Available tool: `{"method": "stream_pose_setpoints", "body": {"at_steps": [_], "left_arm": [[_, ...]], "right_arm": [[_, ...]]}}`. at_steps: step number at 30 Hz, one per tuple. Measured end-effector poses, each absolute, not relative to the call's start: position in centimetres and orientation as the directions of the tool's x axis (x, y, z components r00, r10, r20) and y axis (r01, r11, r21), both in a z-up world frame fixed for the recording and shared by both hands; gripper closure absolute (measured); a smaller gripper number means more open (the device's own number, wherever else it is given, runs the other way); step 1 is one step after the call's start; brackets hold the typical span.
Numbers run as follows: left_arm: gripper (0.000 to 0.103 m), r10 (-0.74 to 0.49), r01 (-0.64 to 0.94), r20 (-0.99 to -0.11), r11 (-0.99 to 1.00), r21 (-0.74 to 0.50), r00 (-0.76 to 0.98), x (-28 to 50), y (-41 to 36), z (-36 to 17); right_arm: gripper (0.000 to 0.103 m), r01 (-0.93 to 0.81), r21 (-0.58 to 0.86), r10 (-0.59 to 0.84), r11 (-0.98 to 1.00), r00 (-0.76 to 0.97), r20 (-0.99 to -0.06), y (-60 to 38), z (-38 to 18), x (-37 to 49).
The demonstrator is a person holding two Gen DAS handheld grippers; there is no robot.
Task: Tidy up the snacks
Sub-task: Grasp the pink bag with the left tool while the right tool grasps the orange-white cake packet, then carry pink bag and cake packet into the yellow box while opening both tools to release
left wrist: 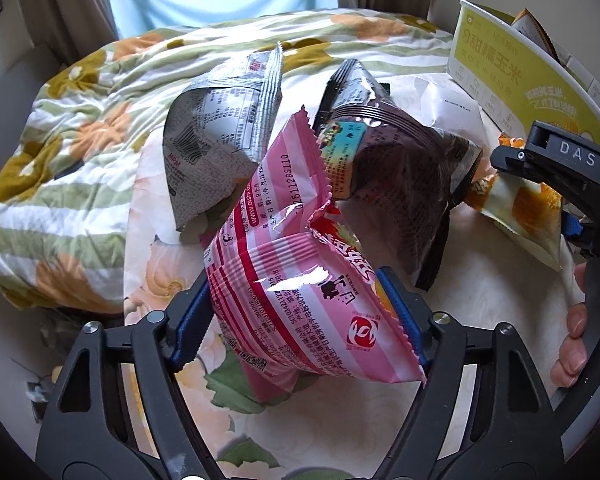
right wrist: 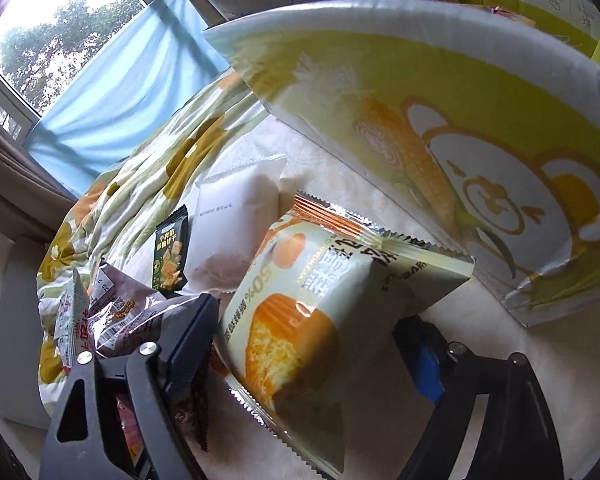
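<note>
My left gripper (left wrist: pixel 300 320) is shut on a pink snack packet (left wrist: pixel 300 296) and holds it above the bed. Behind it lie a silver packet (left wrist: pixel 220 136) and a dark brown packet (left wrist: pixel 396 184). My right gripper (right wrist: pixel 320 360) is shut on a cream and orange cake packet (right wrist: pixel 320 320); it shows in the left wrist view (left wrist: pixel 520 208) at the right, with the right gripper (left wrist: pixel 556 168) over it. A yellow-green cardboard box (right wrist: pixel 440 120) stands just beyond, also in the left wrist view (left wrist: pixel 512 68).
A white packet (right wrist: pixel 236 220) and a small dark green cracker packet (right wrist: pixel 171 256) lie on the bed sheet (right wrist: pixel 340 184). A floral quilt (left wrist: pixel 72 136) is bunched at the left. Curtains and a window are behind.
</note>
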State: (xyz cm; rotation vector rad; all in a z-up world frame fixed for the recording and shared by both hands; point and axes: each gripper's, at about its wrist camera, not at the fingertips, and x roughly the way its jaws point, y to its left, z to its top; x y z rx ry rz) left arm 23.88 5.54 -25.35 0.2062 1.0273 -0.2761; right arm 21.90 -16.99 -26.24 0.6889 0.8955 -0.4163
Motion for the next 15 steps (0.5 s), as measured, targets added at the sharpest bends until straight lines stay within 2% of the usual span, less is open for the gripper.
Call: {"method": "stream_pose_setpoints", "body": {"at_steps": [1, 2, 6, 9, 15], "left_arm": [[0.031, -0.131, 0.319, -0.865, 0.947, 0.035, 0.485, 23.8, 5.7, -25.3], [0.031, -0.133, 0.317, -0.864, 0.948, 0.032, 0.485, 23.8, 5.9, -25.2], [0.036, -0.136, 0.306, -0.862, 0.952, 0.024, 0.489, 23.3, 6.6, -24.7], [0.040, -0.140, 0.301, -0.859, 0.953, 0.017, 0.493, 22.8, 7.0, -24.3], [0.042, -0.150, 0.285, -0.854, 0.959, -0.002, 0.499, 21.8, 7.9, -23.5]], "right_arm": [[0.034, 0.590, 0.364, -0.053, 0.721, 0.570, -0.820, -17.0, -26.1, 21.7], [0.037, 0.579, 0.369, -0.044, 0.727, 0.575, -0.817, -17.0, -25.9, 21.6], [0.040, 0.561, 0.357, -0.043, 0.747, 0.576, -0.817, -16.8, -25.6, 21.3], [0.046, 0.546, 0.370, -0.032, 0.752, 0.590, -0.807, -16.5, -25.1, 21.0], [0.056, 0.500, 0.361, -0.029, 0.787, 0.614, -0.789, -15.8, -23.9, 20.4]]}}
